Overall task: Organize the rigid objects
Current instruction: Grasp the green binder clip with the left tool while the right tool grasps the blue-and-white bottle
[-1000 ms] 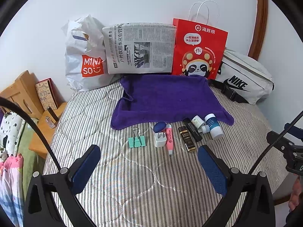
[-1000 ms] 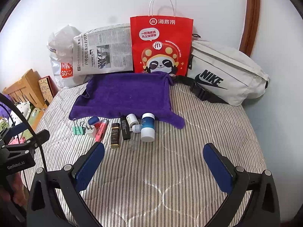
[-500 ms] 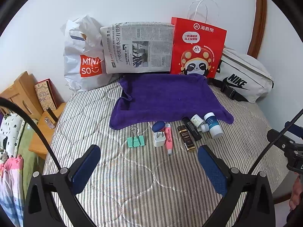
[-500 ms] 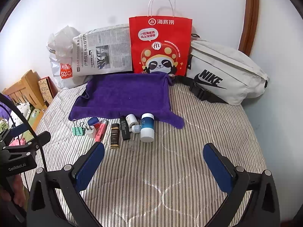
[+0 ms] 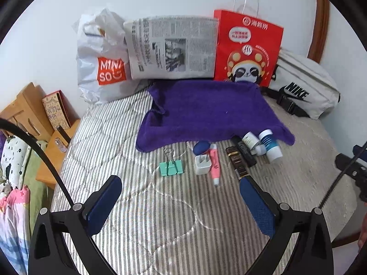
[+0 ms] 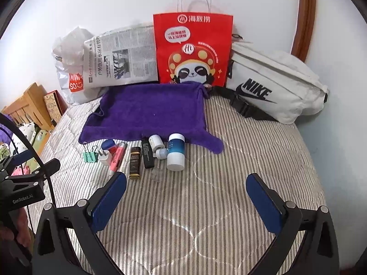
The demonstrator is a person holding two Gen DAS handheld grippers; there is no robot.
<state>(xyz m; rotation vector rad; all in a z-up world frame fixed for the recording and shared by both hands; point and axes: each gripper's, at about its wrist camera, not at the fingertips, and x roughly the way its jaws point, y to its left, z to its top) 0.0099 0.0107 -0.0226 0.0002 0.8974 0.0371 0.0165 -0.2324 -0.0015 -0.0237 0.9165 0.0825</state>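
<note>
A row of small objects lies on the striped bed in front of a purple towel (image 5: 211, 112) (image 6: 149, 112): a green binder clip (image 5: 171, 167) (image 6: 89, 155), a white charger plug (image 5: 202, 165) (image 6: 105, 157), a blue oval case (image 5: 201, 147), a pink highlighter (image 5: 214, 163) (image 6: 117, 157), a brown box (image 5: 236, 160) (image 6: 134, 162), a black tube (image 5: 243, 151) (image 6: 147, 153), small white bottles (image 5: 250, 138) (image 6: 157, 143) and a blue-and-white bottle (image 5: 269, 145) (image 6: 175, 152). My left gripper (image 5: 180, 191) and right gripper (image 6: 186, 191) are open and empty, held above the bed short of the row.
Against the wall stand a white Miniso bag (image 5: 102, 61), a folded newspaper (image 5: 170, 48), a red paper bag (image 5: 246, 48) and a white Nike pouch (image 6: 273, 87). A wooden bedside stand (image 5: 29, 110) is at the left. The bed drops off at left and right.
Both grippers have drifted slightly forward toward the row of objects. Nothing on the bed has moved.
</note>
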